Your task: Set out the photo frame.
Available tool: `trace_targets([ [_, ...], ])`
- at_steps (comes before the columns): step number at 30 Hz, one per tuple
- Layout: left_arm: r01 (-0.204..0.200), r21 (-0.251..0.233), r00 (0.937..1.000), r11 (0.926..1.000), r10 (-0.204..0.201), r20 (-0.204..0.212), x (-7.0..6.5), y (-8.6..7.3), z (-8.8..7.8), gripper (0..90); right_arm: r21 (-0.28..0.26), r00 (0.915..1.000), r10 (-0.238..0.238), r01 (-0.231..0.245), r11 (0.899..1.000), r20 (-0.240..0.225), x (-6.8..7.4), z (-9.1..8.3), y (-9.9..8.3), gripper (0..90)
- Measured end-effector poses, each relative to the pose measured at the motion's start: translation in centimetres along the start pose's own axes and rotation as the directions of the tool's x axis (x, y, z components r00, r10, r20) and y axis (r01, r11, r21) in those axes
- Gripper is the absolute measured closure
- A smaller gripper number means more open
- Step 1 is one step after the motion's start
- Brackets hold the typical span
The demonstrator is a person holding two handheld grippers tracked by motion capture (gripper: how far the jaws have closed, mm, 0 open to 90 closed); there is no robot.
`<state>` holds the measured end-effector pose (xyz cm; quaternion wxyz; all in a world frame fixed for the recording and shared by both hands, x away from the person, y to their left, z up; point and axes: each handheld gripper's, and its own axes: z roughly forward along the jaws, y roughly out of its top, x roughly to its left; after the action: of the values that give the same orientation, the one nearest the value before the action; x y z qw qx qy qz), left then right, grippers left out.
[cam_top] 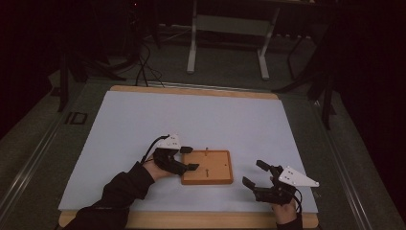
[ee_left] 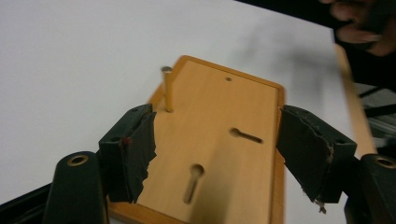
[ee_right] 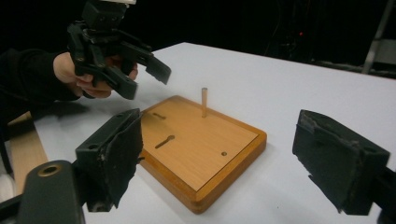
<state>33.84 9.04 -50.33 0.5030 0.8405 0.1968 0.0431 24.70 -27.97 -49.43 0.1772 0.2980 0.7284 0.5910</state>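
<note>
The left claw (cam_top: 190,158), jaws apart, hangs over the left edge of the board (cam_top: 215,167), much nearer than the right claw (cam_top: 253,173), also apart.

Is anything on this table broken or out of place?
The black pads on the left gripper look torn and ragged along their edges. The wooden board lies flat, with its peg upright. Nothing is spilled.
</note>
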Motion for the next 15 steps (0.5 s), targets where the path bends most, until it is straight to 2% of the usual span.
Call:
trace_targets([
  [2, 0.002, 0.011, 1.0, 0.9999, -0.002, -0.009, 0.0, 0.3, 0.4, 31.7, 0.008, 0.9999, -0.012, 0.012, 1.0, 0.002, 0.2, 0.1, 0.0, 14.6],
  [3, 0.002, 0.02, 0.9995, 0.9998, -0.001, -0.03, 0.0, 0.5, 0.7, 33.3, 0.011, 0.9998, -0.021, 0.021, 1.0, 0.003, 0.3, 0.2, 0.0, 14.6],
  [4, -0.004, 0.014, 0.9997, 0.9999, 0.005, -0.026, 0.0, 0.6, 0.8, 34.0, 0.012, 0.9997, -0.02, 0.02, 1.0, -0.01, 0.3, 0.2, 0.0, 14.4],
  [5, -0.01, 0.016, 0.9991, 0.9998, 0.01, -0.042, 0.0, 0.7, 1.0, 36.3, 0.014, 0.9994, -0.023, 0.023, 1.0, -0.024, 0.4, 0.2, 0.0, 14.1],
  [6, -0.013, 0.025, 0.9984, 0.9996, 0.015, -0.055, 0.0, 0.8, 1.3, 37.1, 0.022, 0.9991, -0.042, 0.042, 0.999, -0.011, 0.5, 0.2, 0.0, 14.1],
  [7, -0.018, 0.027, 0.9986, 0.9995, 0.02, -0.048, 0.1, 0.9, 1.5, 39.2, 0.029, 0.9985, -0.054, 0.054, 0.998, -0.004, 0.6, 0.3, 0.0, 14.3],
  [10, -0.011, 0.036, 0.9973, 0.9993, 0.013, -0.072, 0.4, 1.2, 2.2, 44.4, 0.043, 0.9978, -0.065, 0.066, 0.997, -0.004, 0.7, 0.4, 0.0, 15.4],
  [11, -0.004, 0.044, 0.9954, 0.999, 0.008, -0.096, 0.5, 1.3, 2.4, 46.2, 0.045, 0.9978, -0.066, 0.067, 0.997, -0.007, 0.7, 0.4, 0.0, 15.5],
  [15, 0.009, 0.078, 0.9951, 0.9969, -0.001, -0.099, 1.0, 1.7, 3.4, 52.2, 0.047, 0.9974, -0.07, 0.071, 0.996, -0.017, 0.8, 0.5, 0.0, 17.7],
])
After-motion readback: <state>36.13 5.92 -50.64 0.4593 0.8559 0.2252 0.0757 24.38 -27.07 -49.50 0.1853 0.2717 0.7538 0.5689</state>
